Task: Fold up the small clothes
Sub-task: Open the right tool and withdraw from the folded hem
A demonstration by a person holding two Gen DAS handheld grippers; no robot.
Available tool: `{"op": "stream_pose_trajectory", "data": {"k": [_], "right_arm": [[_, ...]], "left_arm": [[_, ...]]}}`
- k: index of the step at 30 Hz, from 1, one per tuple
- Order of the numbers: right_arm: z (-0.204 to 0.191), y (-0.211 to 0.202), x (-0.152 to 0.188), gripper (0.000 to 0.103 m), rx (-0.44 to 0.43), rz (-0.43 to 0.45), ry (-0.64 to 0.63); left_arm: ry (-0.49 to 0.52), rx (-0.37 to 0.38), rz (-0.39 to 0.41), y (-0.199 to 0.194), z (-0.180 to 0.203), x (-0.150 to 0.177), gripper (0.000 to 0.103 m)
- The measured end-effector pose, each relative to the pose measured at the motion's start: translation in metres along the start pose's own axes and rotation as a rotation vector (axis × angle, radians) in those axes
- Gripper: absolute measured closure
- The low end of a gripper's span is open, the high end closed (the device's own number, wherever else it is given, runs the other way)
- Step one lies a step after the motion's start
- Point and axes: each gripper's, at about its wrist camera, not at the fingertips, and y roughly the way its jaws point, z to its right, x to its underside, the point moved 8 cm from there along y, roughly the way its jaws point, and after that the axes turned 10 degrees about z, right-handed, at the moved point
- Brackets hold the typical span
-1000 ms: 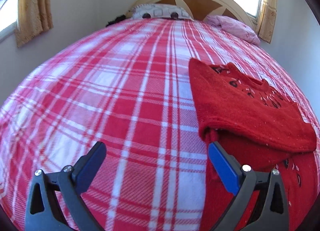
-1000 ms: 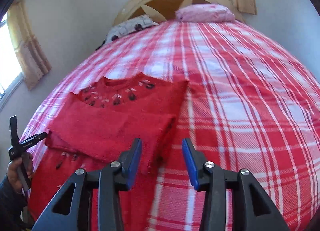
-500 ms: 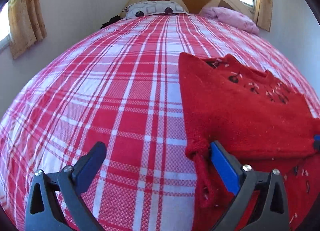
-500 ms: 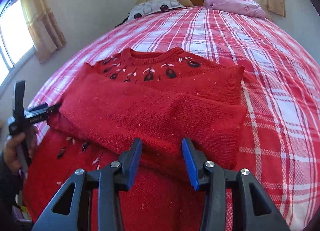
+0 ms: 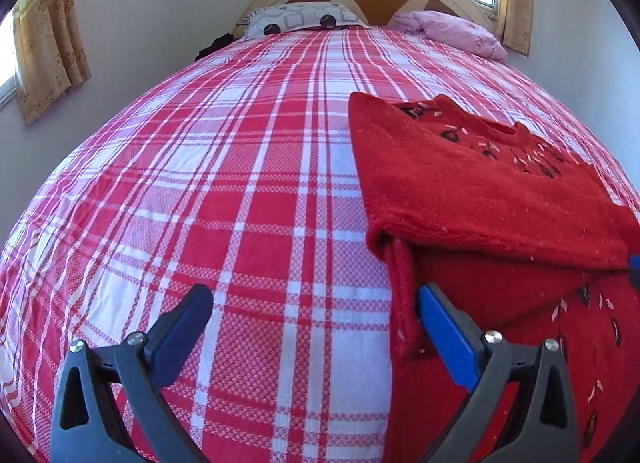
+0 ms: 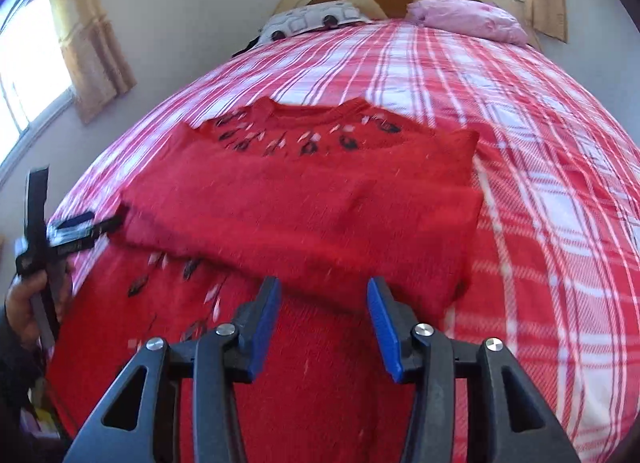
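Red knit, soft and thick, is lying partly folded on the checked bedspread (image 5: 224, 199): the sweater (image 6: 304, 207) looks limp and light, likely to sag and slide unless caught at a doubled edge. At its left edge the left gripper (image 5: 316, 319) is hovering wide open, one pad beside the hem and clamping nothing. Over the sweater's near part the right gripper (image 6: 324, 319) is opening its jaws, gripping nothing.

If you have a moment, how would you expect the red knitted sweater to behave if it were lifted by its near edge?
The red sweater will probably be floppy: its folded layers drape softly over the plaid bedspread. The fuzzy knit should grip rather than slip. Lifted at one edge, the sleeve fold would likely slide open.
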Motion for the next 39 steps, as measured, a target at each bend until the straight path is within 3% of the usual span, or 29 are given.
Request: {"op": "stream_pose_trajectory", "data": {"k": [5,10,15,24,39], "right_arm": [[0.006,-0.022,0.003,0.052,0.003,0.031,0.078],[0.002,-0.037,0.030,0.052,0.008,-0.004,0.060],[-0.004,-0.055,0.041,0.052,0.037,0.032,0.026],[-0.022,-0.071,0.062,0.052,0.062,0.042,-0.006],[-0.041,-0.101,0.091,0.052,0.095,0.048,0.002]], "left_arm": [[-0.094,0.043,-0.061,0.013,-0.011,0.004,0.000],[-0.071,0.028,-0.050,0.009,-0.007,0.006,0.000],[-0.037,-0.016,-0.011,-0.014,-0.005,0.009,0.000],[0.074,-0.013,-0.003,-0.057,0.005,0.047,0.000],[0.035,0.020,-0.017,-0.081,-0.004,0.072,0.000]]}}
